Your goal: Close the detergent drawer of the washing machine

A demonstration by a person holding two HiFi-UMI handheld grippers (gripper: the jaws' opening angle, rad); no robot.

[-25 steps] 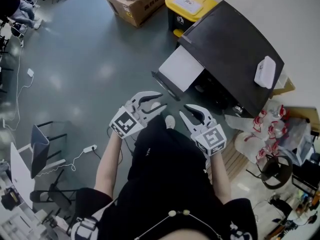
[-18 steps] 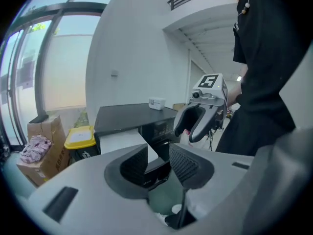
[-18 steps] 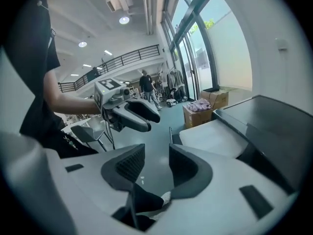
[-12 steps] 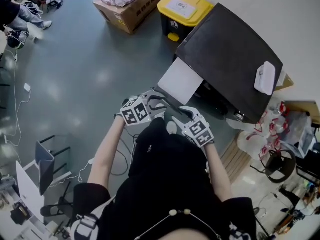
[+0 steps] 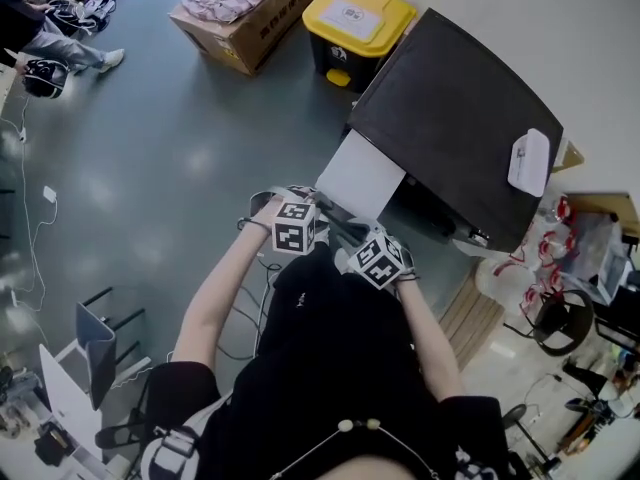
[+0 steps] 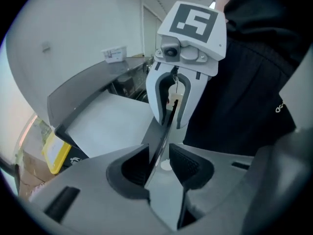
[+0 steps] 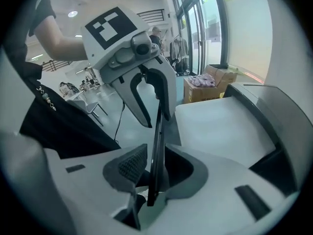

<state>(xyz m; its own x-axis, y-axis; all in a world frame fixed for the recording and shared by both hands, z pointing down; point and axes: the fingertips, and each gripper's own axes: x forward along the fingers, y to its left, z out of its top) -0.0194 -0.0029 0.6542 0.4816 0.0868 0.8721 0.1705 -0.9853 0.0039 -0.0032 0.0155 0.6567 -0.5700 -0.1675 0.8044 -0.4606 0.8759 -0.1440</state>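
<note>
The drawer [image 5: 362, 173] stands pulled out of the washing machine [image 5: 455, 118], at about 1 o'clock from your hands in the head view. Its white top is bare and its dark front panel [image 6: 160, 141] sits at the near end. It is as far out as it was a second ago. What has changed is you: both claws have come down from mid-air over your lap and now sit on the panel, one toward each end, facing each other.

The left claw [image 6: 161, 163] stands wide, with the panel's edge running between its pads, close to one and clear of the other. The right claw [image 7: 149, 168] has just been closing its jaws with the same thin panel between them, yet a slit of gap shows beside the ribbed pad. So neither claw pinches the panel. I judge the reach is done and the push has not begun. You likely need no grip for it, only a firm bearing on the panel's outer face.

The drawer's front points toward 7 o'clock. Its long axis, the line it slides on, runs from 7 to 1 o'clock into the machine, and the panel lies across that, from 10 to 4 o'clock. Push toward 1 o'clock, evenly at both ends, or it may skew and bind.

Beyond the machine, near 12 o'clock, a yellow bin [image 5: 355, 16] and a cardboard box [image 5: 235, 18] stand well apart from the work.
</note>
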